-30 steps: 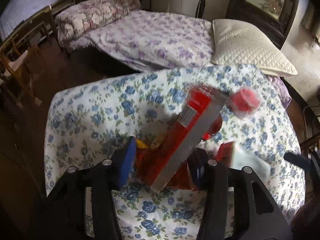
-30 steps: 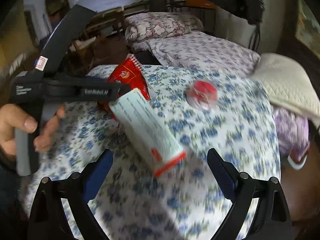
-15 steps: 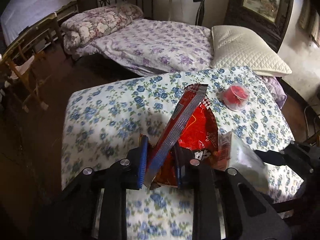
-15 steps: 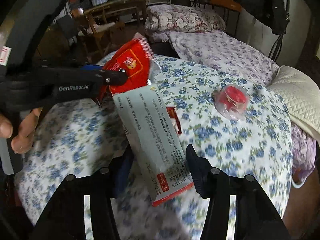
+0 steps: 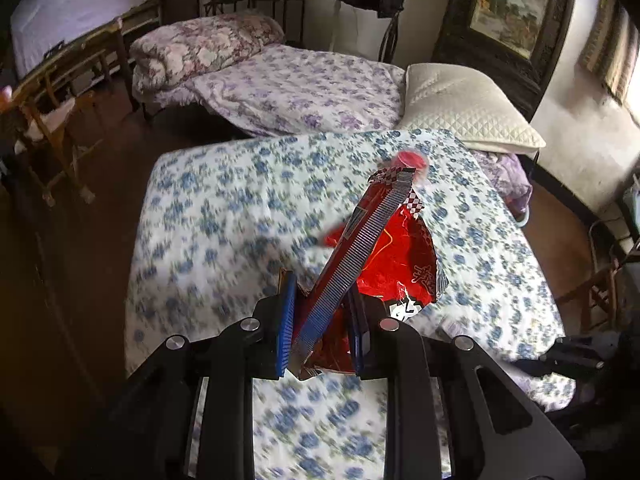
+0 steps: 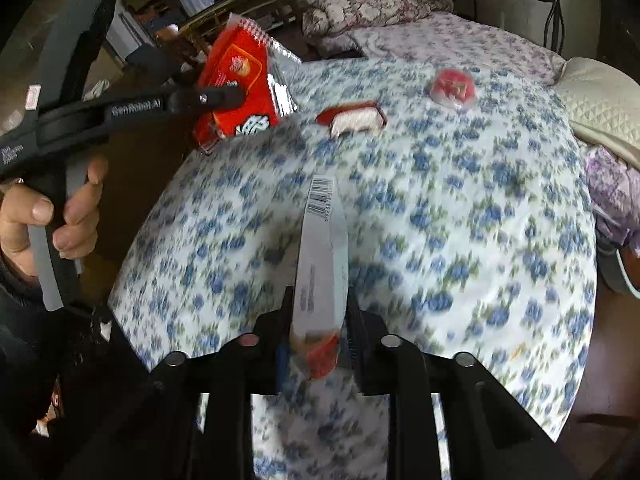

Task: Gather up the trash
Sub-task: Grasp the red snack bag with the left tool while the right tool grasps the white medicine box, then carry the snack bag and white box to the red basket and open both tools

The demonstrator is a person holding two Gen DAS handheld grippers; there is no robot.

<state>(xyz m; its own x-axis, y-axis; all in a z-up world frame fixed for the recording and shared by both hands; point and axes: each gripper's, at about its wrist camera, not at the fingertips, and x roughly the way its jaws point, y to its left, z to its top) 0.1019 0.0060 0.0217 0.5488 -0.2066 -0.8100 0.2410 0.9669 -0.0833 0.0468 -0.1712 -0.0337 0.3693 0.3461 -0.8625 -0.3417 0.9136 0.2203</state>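
Observation:
My left gripper (image 5: 322, 320) is shut on a red snack bag (image 5: 384, 256) and holds it above the flowered table; the bag also shows in the right wrist view (image 6: 236, 84), at the left, lifted off the cloth. My right gripper (image 6: 318, 328) is shut on a white wrapper with a barcode and a red end (image 6: 322, 264), held up over the table. A small red and white wrapper (image 6: 354, 120) and a clear cup with a red lid (image 6: 454, 88) lie on the far part of the table. The red lid peeks out behind the bag in the left wrist view (image 5: 410, 159).
The round table has a blue flowered cloth (image 6: 460, 208). Behind it stands a bed with purple flowered bedding (image 5: 296, 88) and a cream pillow (image 5: 468, 108). Wooden chairs (image 5: 52, 128) stand at the left. A framed picture (image 5: 508, 4) hangs at the right.
Both grippers closed on their items and lifted them. The red bag rose off the table at the left. The white wrapper turned edge-on in my right gripper, uncovering the small red and white wrapper.

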